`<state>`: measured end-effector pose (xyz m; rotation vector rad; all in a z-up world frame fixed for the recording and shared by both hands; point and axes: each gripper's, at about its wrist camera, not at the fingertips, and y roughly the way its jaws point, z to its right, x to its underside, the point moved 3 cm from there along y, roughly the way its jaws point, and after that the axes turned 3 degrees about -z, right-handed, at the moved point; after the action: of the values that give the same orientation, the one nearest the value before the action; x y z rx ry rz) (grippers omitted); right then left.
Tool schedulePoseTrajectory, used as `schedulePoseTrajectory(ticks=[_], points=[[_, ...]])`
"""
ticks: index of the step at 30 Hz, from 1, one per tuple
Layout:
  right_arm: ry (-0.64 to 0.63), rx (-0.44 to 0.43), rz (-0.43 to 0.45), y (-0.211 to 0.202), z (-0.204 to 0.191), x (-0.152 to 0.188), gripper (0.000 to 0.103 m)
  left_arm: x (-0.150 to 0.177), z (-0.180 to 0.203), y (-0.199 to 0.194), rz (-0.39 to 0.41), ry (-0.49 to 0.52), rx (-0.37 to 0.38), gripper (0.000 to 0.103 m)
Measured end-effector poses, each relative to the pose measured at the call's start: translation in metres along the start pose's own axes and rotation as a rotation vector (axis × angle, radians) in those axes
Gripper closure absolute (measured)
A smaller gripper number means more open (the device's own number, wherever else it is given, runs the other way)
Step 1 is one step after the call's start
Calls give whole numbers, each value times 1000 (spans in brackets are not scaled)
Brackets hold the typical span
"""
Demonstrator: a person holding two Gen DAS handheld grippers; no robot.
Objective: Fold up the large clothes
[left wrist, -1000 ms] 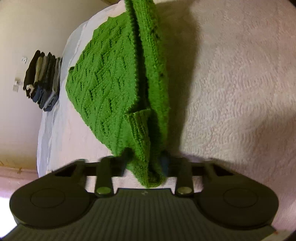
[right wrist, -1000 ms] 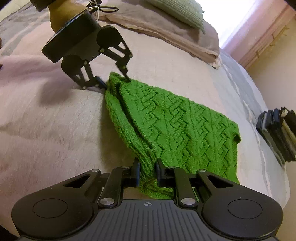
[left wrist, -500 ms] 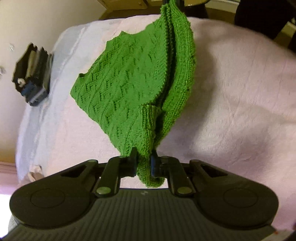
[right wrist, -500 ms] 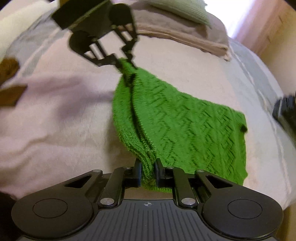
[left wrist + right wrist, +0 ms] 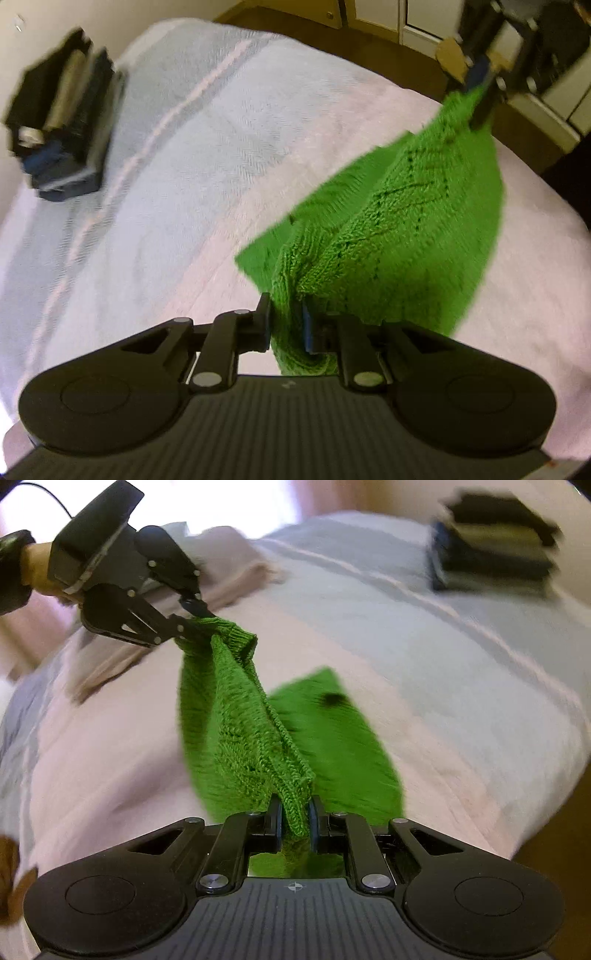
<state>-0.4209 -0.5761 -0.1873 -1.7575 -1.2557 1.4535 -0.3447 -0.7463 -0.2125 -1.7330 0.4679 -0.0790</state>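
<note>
left gripper (image 5: 286,325) clamping sweater (image 5: 399,236) corner | right gripper (image 5: 295,819) pinching its other end | sweater hanging stretched between them above bed (image 5: 184,166) | clothes stack (image 5: 495,542) sitting far right

My two grippers lift the green knitted sweater (image 5: 240,731) higher off the bed (image 5: 461,686) than a second ago; it now hangs slack between them, only its far lower corner trailing on the pink cover.

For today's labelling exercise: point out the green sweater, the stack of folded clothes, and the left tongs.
Sweater (image 5: 236,734): right wrist view, hanging knit middle.
Stack (image 5: 62,125): left wrist view, its side.
Left tongs (image 5: 192,622): right wrist view, between fingertips.
</note>
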Motion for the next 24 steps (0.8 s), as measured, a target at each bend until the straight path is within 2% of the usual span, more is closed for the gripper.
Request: schedulePoseTrajectory(ticks=[5,11,13,16,19,20,21,23,24], points=[[160,-27,-56,36,57,-3,93,-22,-29,64,-19,-57,81,89],[249,-39,-70,43,79,4,93,-24,-43,92,-6,-130,149,89],[272,-32,-73,50,85,4,93,-23,-46,102,-15,-134,138,89],[328,-37,-79,64,99,8,93,-21,-50,118,-39,-158,83,89],[380,-43,-90,71,107,7,92,-14,-56,123,-56,-229,44,86],[384,-28,-82,67,107,6,90,-12,-59,118,-47,-253,40,86],[380,-7,-73,62,107,5,83,-9,-60,109,-33,-276,31,86],[372,63,-58,50,107,5,76,-1,-61,86,-12,-322,6,86],[372,99,-47,42,107,6,75,5,-62,73,-1,-353,-6,86]])
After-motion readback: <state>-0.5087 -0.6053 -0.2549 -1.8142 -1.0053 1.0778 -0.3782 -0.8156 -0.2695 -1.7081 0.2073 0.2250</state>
